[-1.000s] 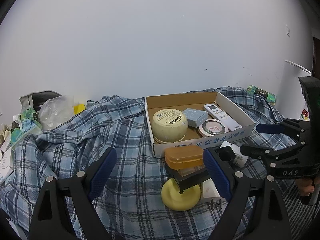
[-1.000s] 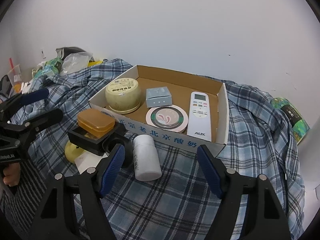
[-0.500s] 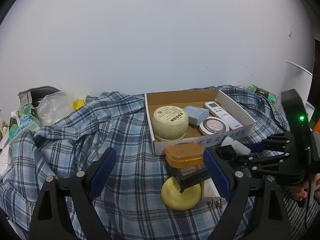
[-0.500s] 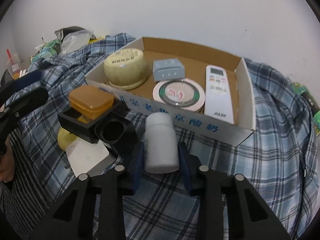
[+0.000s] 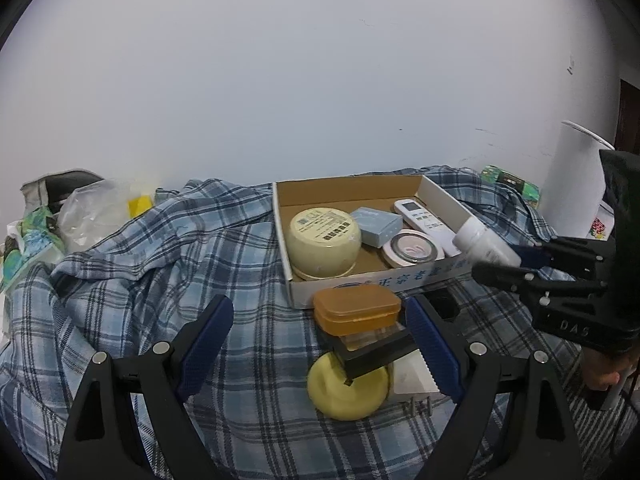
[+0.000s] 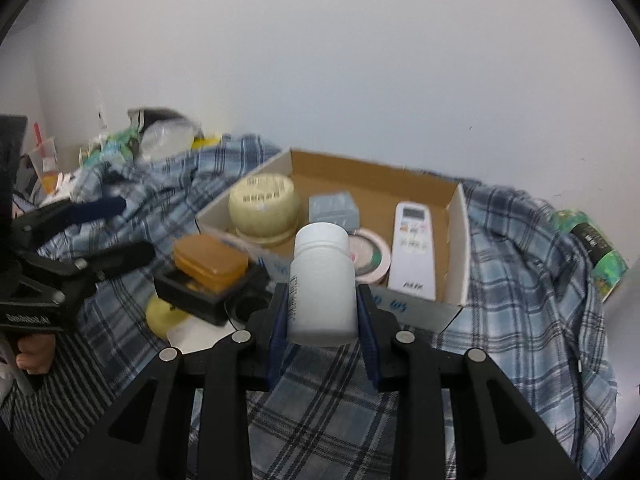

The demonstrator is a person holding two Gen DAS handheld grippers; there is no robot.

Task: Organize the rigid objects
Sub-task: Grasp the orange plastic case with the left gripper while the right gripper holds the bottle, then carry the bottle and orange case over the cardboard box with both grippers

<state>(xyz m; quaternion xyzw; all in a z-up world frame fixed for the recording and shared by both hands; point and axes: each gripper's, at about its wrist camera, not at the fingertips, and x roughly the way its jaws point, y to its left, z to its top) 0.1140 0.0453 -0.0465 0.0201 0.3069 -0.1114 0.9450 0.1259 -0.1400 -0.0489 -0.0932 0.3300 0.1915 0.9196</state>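
Before the cardboard box [image 6: 456, 240], right tongs [image 6: 322, 316] clamp a white bottle [image 6: 322, 284]; left tongs [image 5: 320, 344] gape empty.

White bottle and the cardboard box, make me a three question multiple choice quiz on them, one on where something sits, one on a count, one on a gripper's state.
1. Where is the remote control?
A. on the cloth
B. in the cardboard box
C. on the orange case

2. How many things lie inside the box?
A. two
B. four
C. six

3. The right gripper is:
A. open and holding nothing
B. shut on the white bottle
C. out of view

Answers: 1 B, it lies along the box's right wall. 2 B, cream tin, blue-grey box, round tin, remote. 3 B, both pads press the bottle's sides.
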